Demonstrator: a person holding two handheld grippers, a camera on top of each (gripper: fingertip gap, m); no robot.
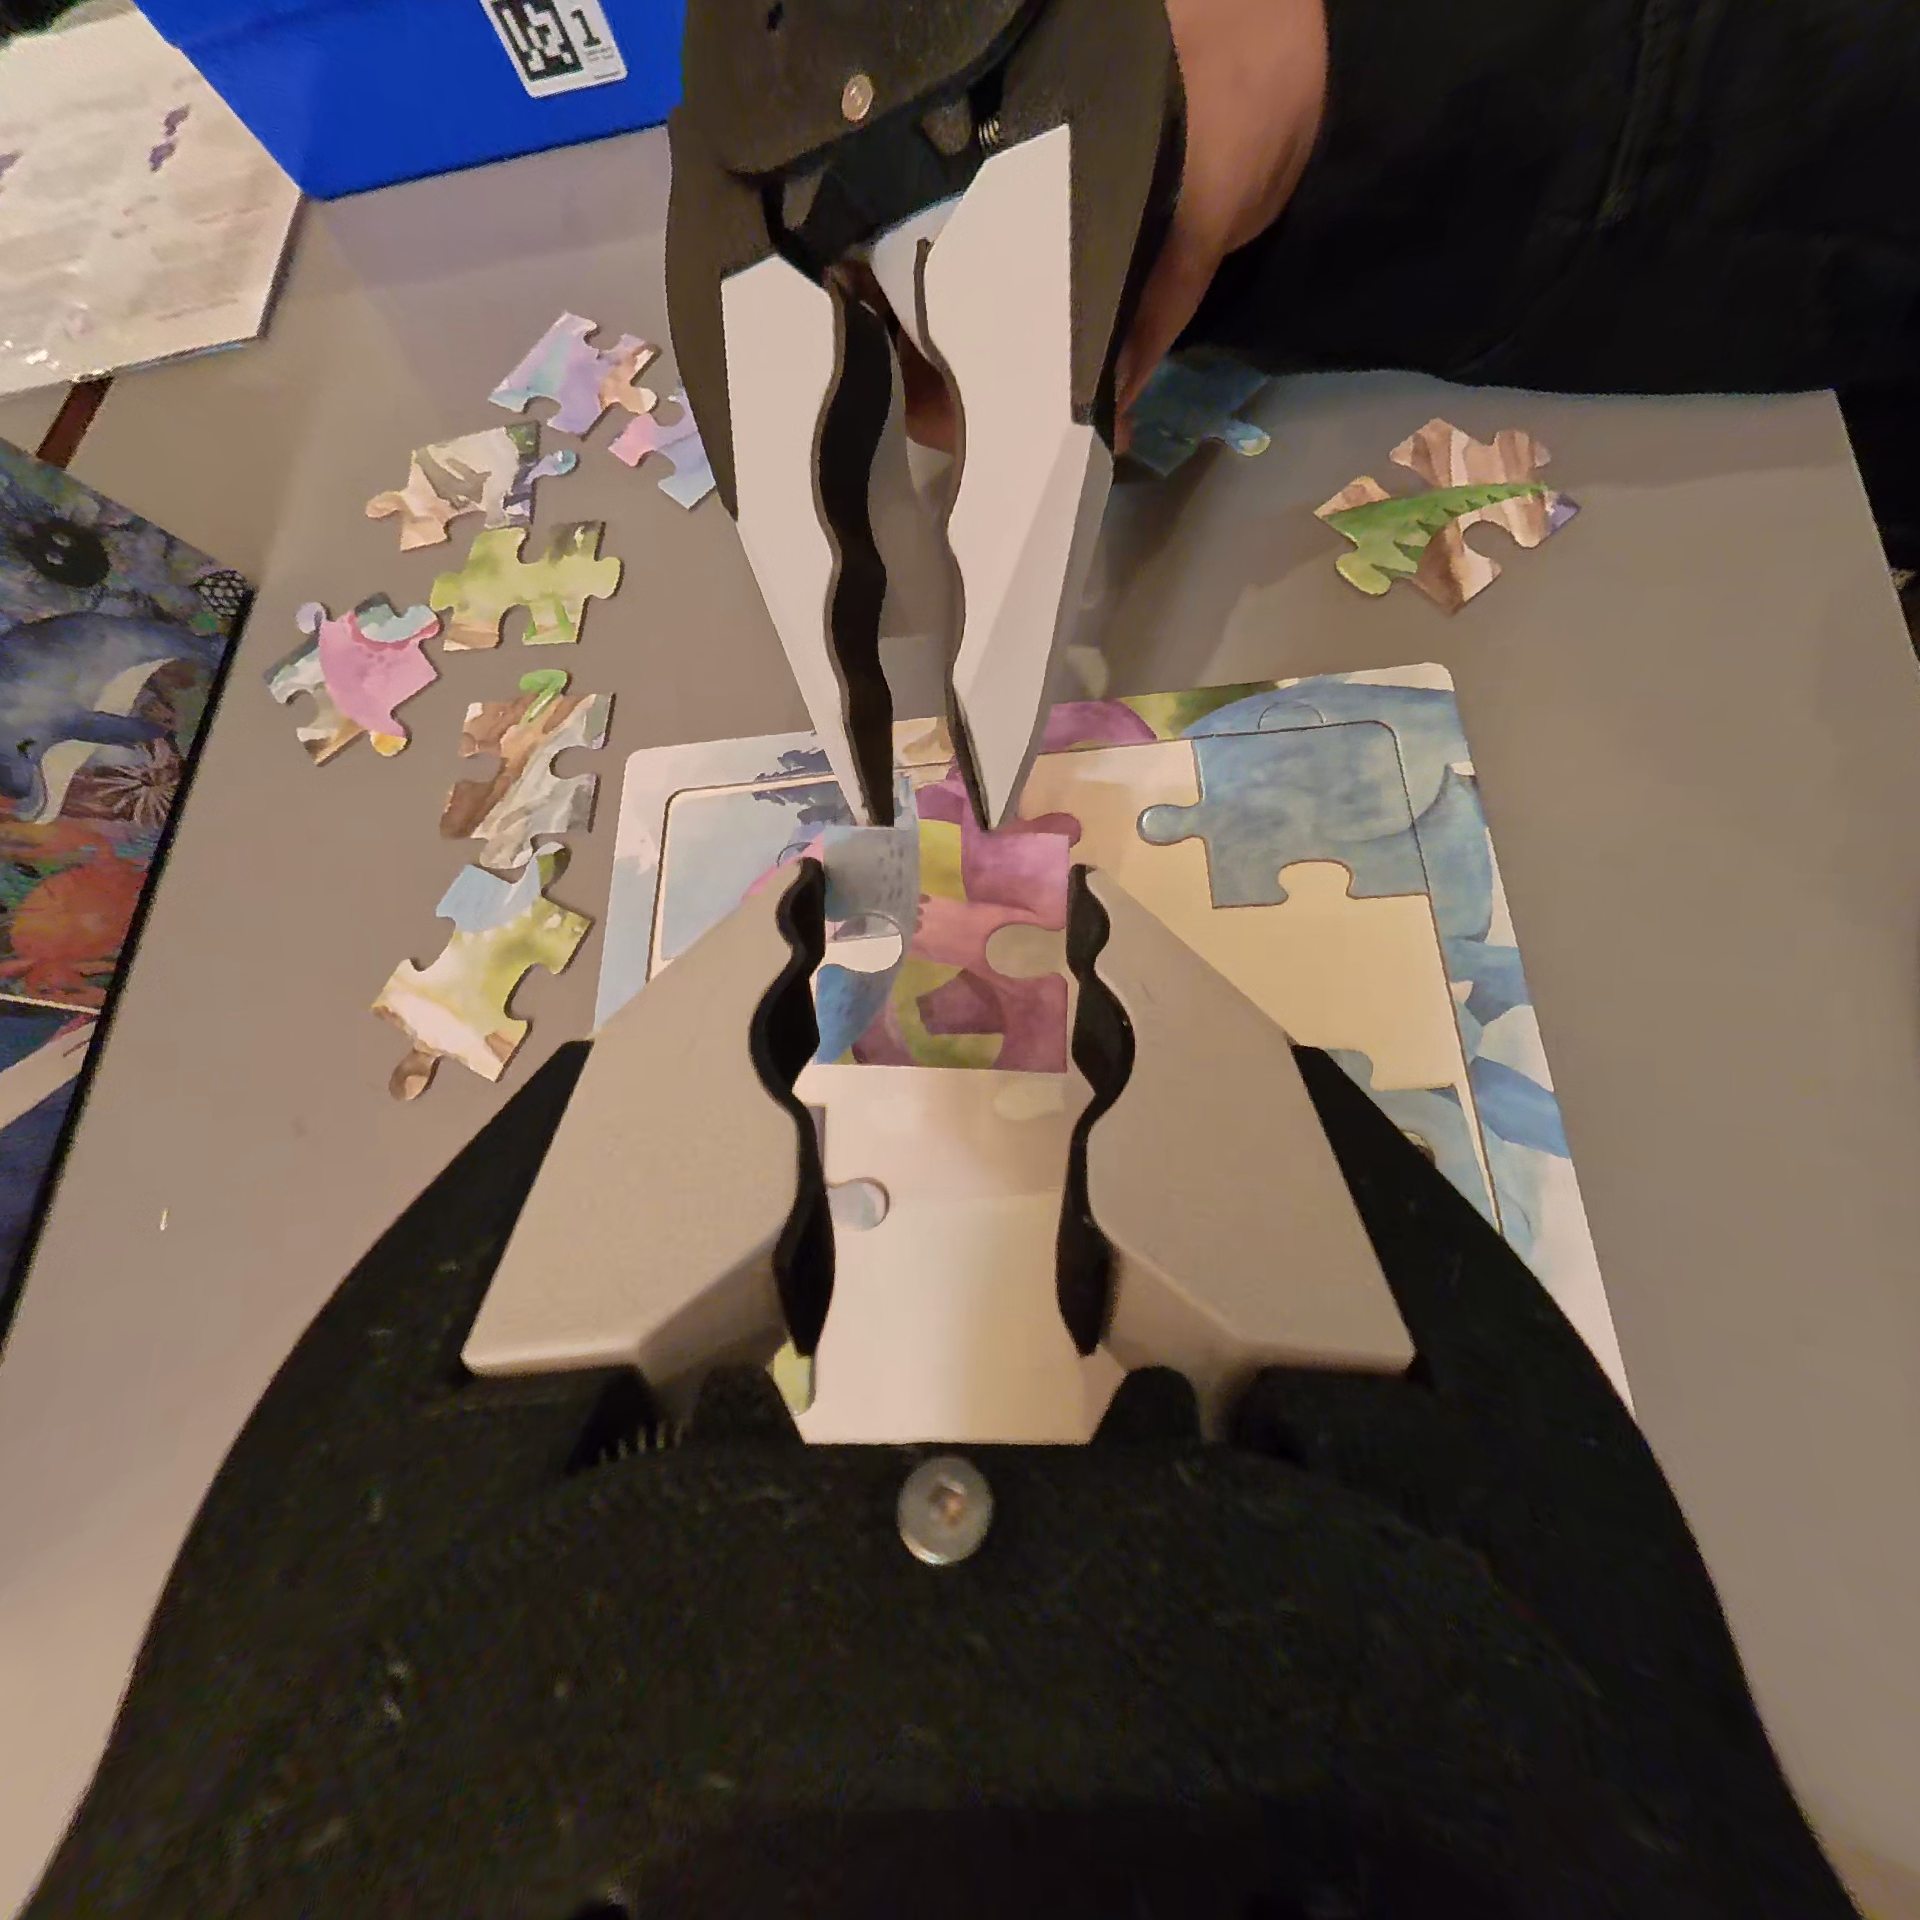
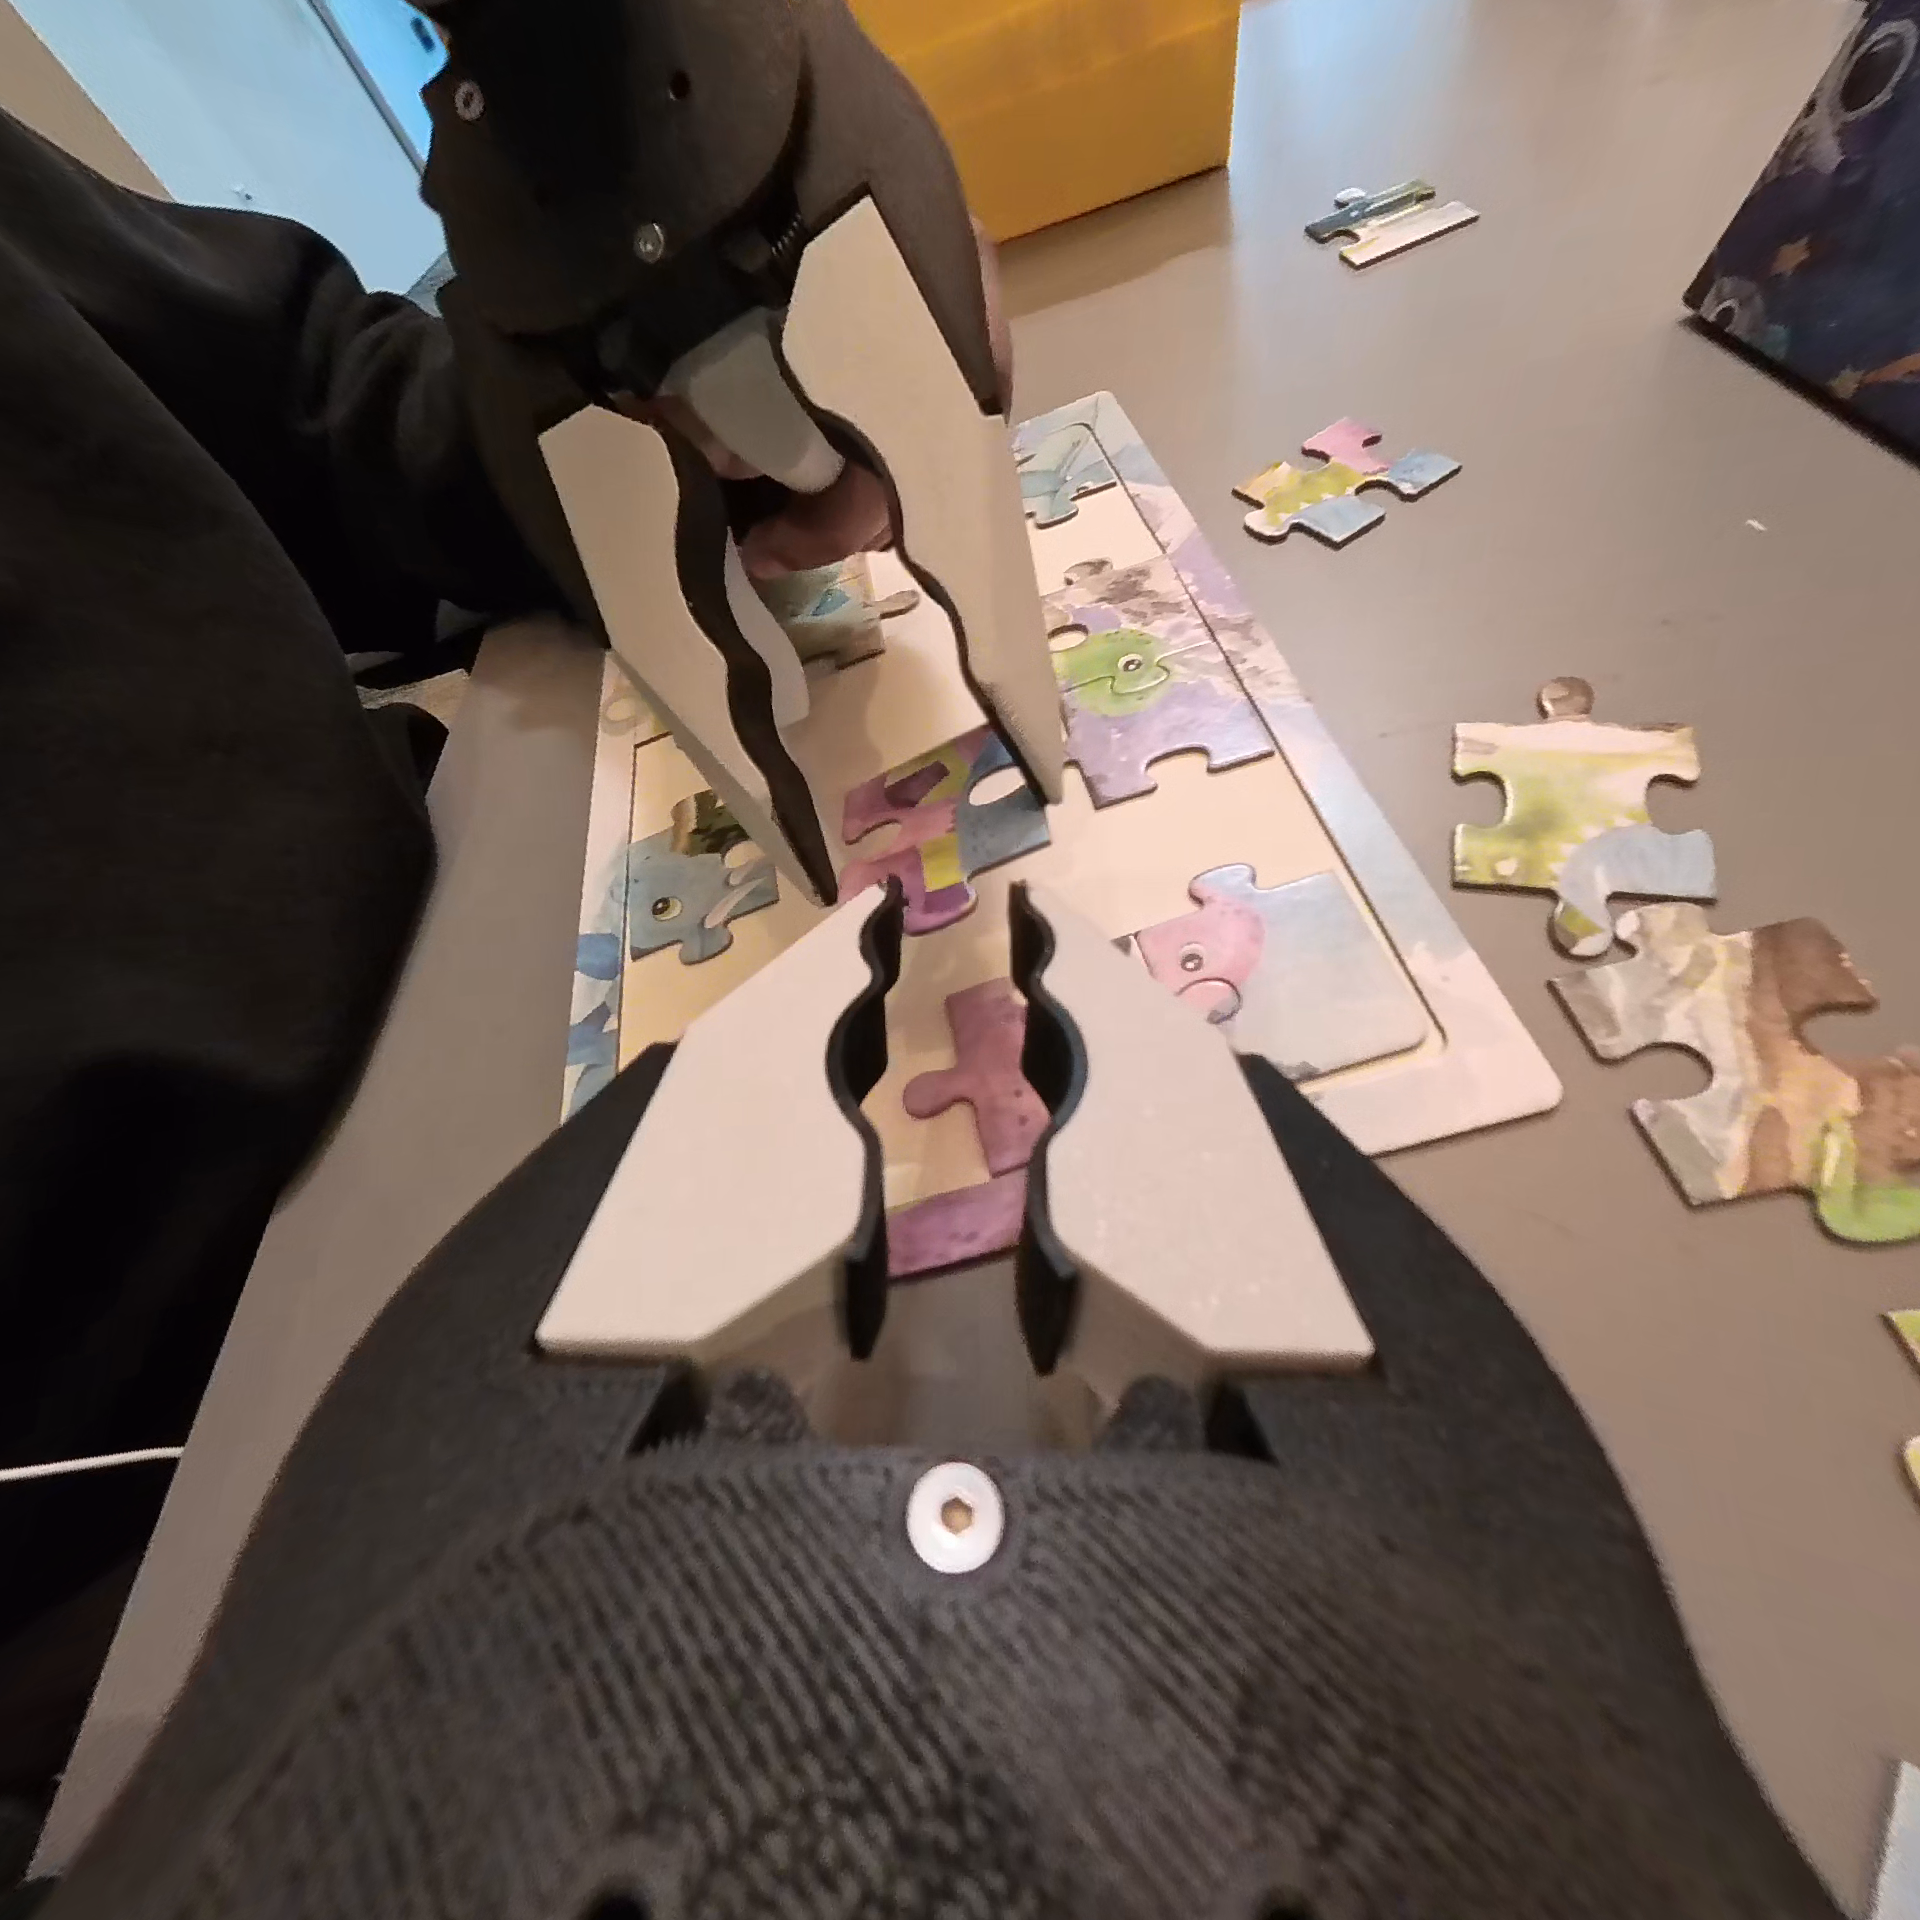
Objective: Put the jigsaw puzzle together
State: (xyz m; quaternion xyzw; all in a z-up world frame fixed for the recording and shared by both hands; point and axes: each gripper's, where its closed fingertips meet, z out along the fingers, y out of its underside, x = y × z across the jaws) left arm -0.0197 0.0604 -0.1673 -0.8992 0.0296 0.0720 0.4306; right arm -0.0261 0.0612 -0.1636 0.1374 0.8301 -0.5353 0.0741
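the puzzle tray (image 1: 1475,1049) lies flat on the grey table (image 1: 1558,582), partly filled. in the left wrist view a blue piece (image 1: 1320,821) sits in the tray's far right corner, and a purple-and-green cluster (image 1: 966,966) lies in the middle of the tray.

the left gripper (image 1: 945,883) is over that cluster, its fingers spread wide to either side of it, gripping nothing; whether the tips touch the cluster i cannot tell. the right gripper (image 1: 925,821) comes down from the far side, jaws parted by a narrow gap, tips at the cluster's far edge. it has hold of nothing that shows.

in the right wrist view the right gripper (image 2: 951,899) points at the same cluster (image 2: 935,831), with the left gripper (image 2: 935,842) standing over it. a pink fish piece (image 2: 1236,966) sits in the tray to the right and a green fish piece (image 2: 1132,675) farther off.

loose pieces (image 1: 499,727) lie on the table left of the tray in the left wrist view, one more (image 1: 1444,514) at far right. a blue bin (image 1: 416,94) stands at the far left.
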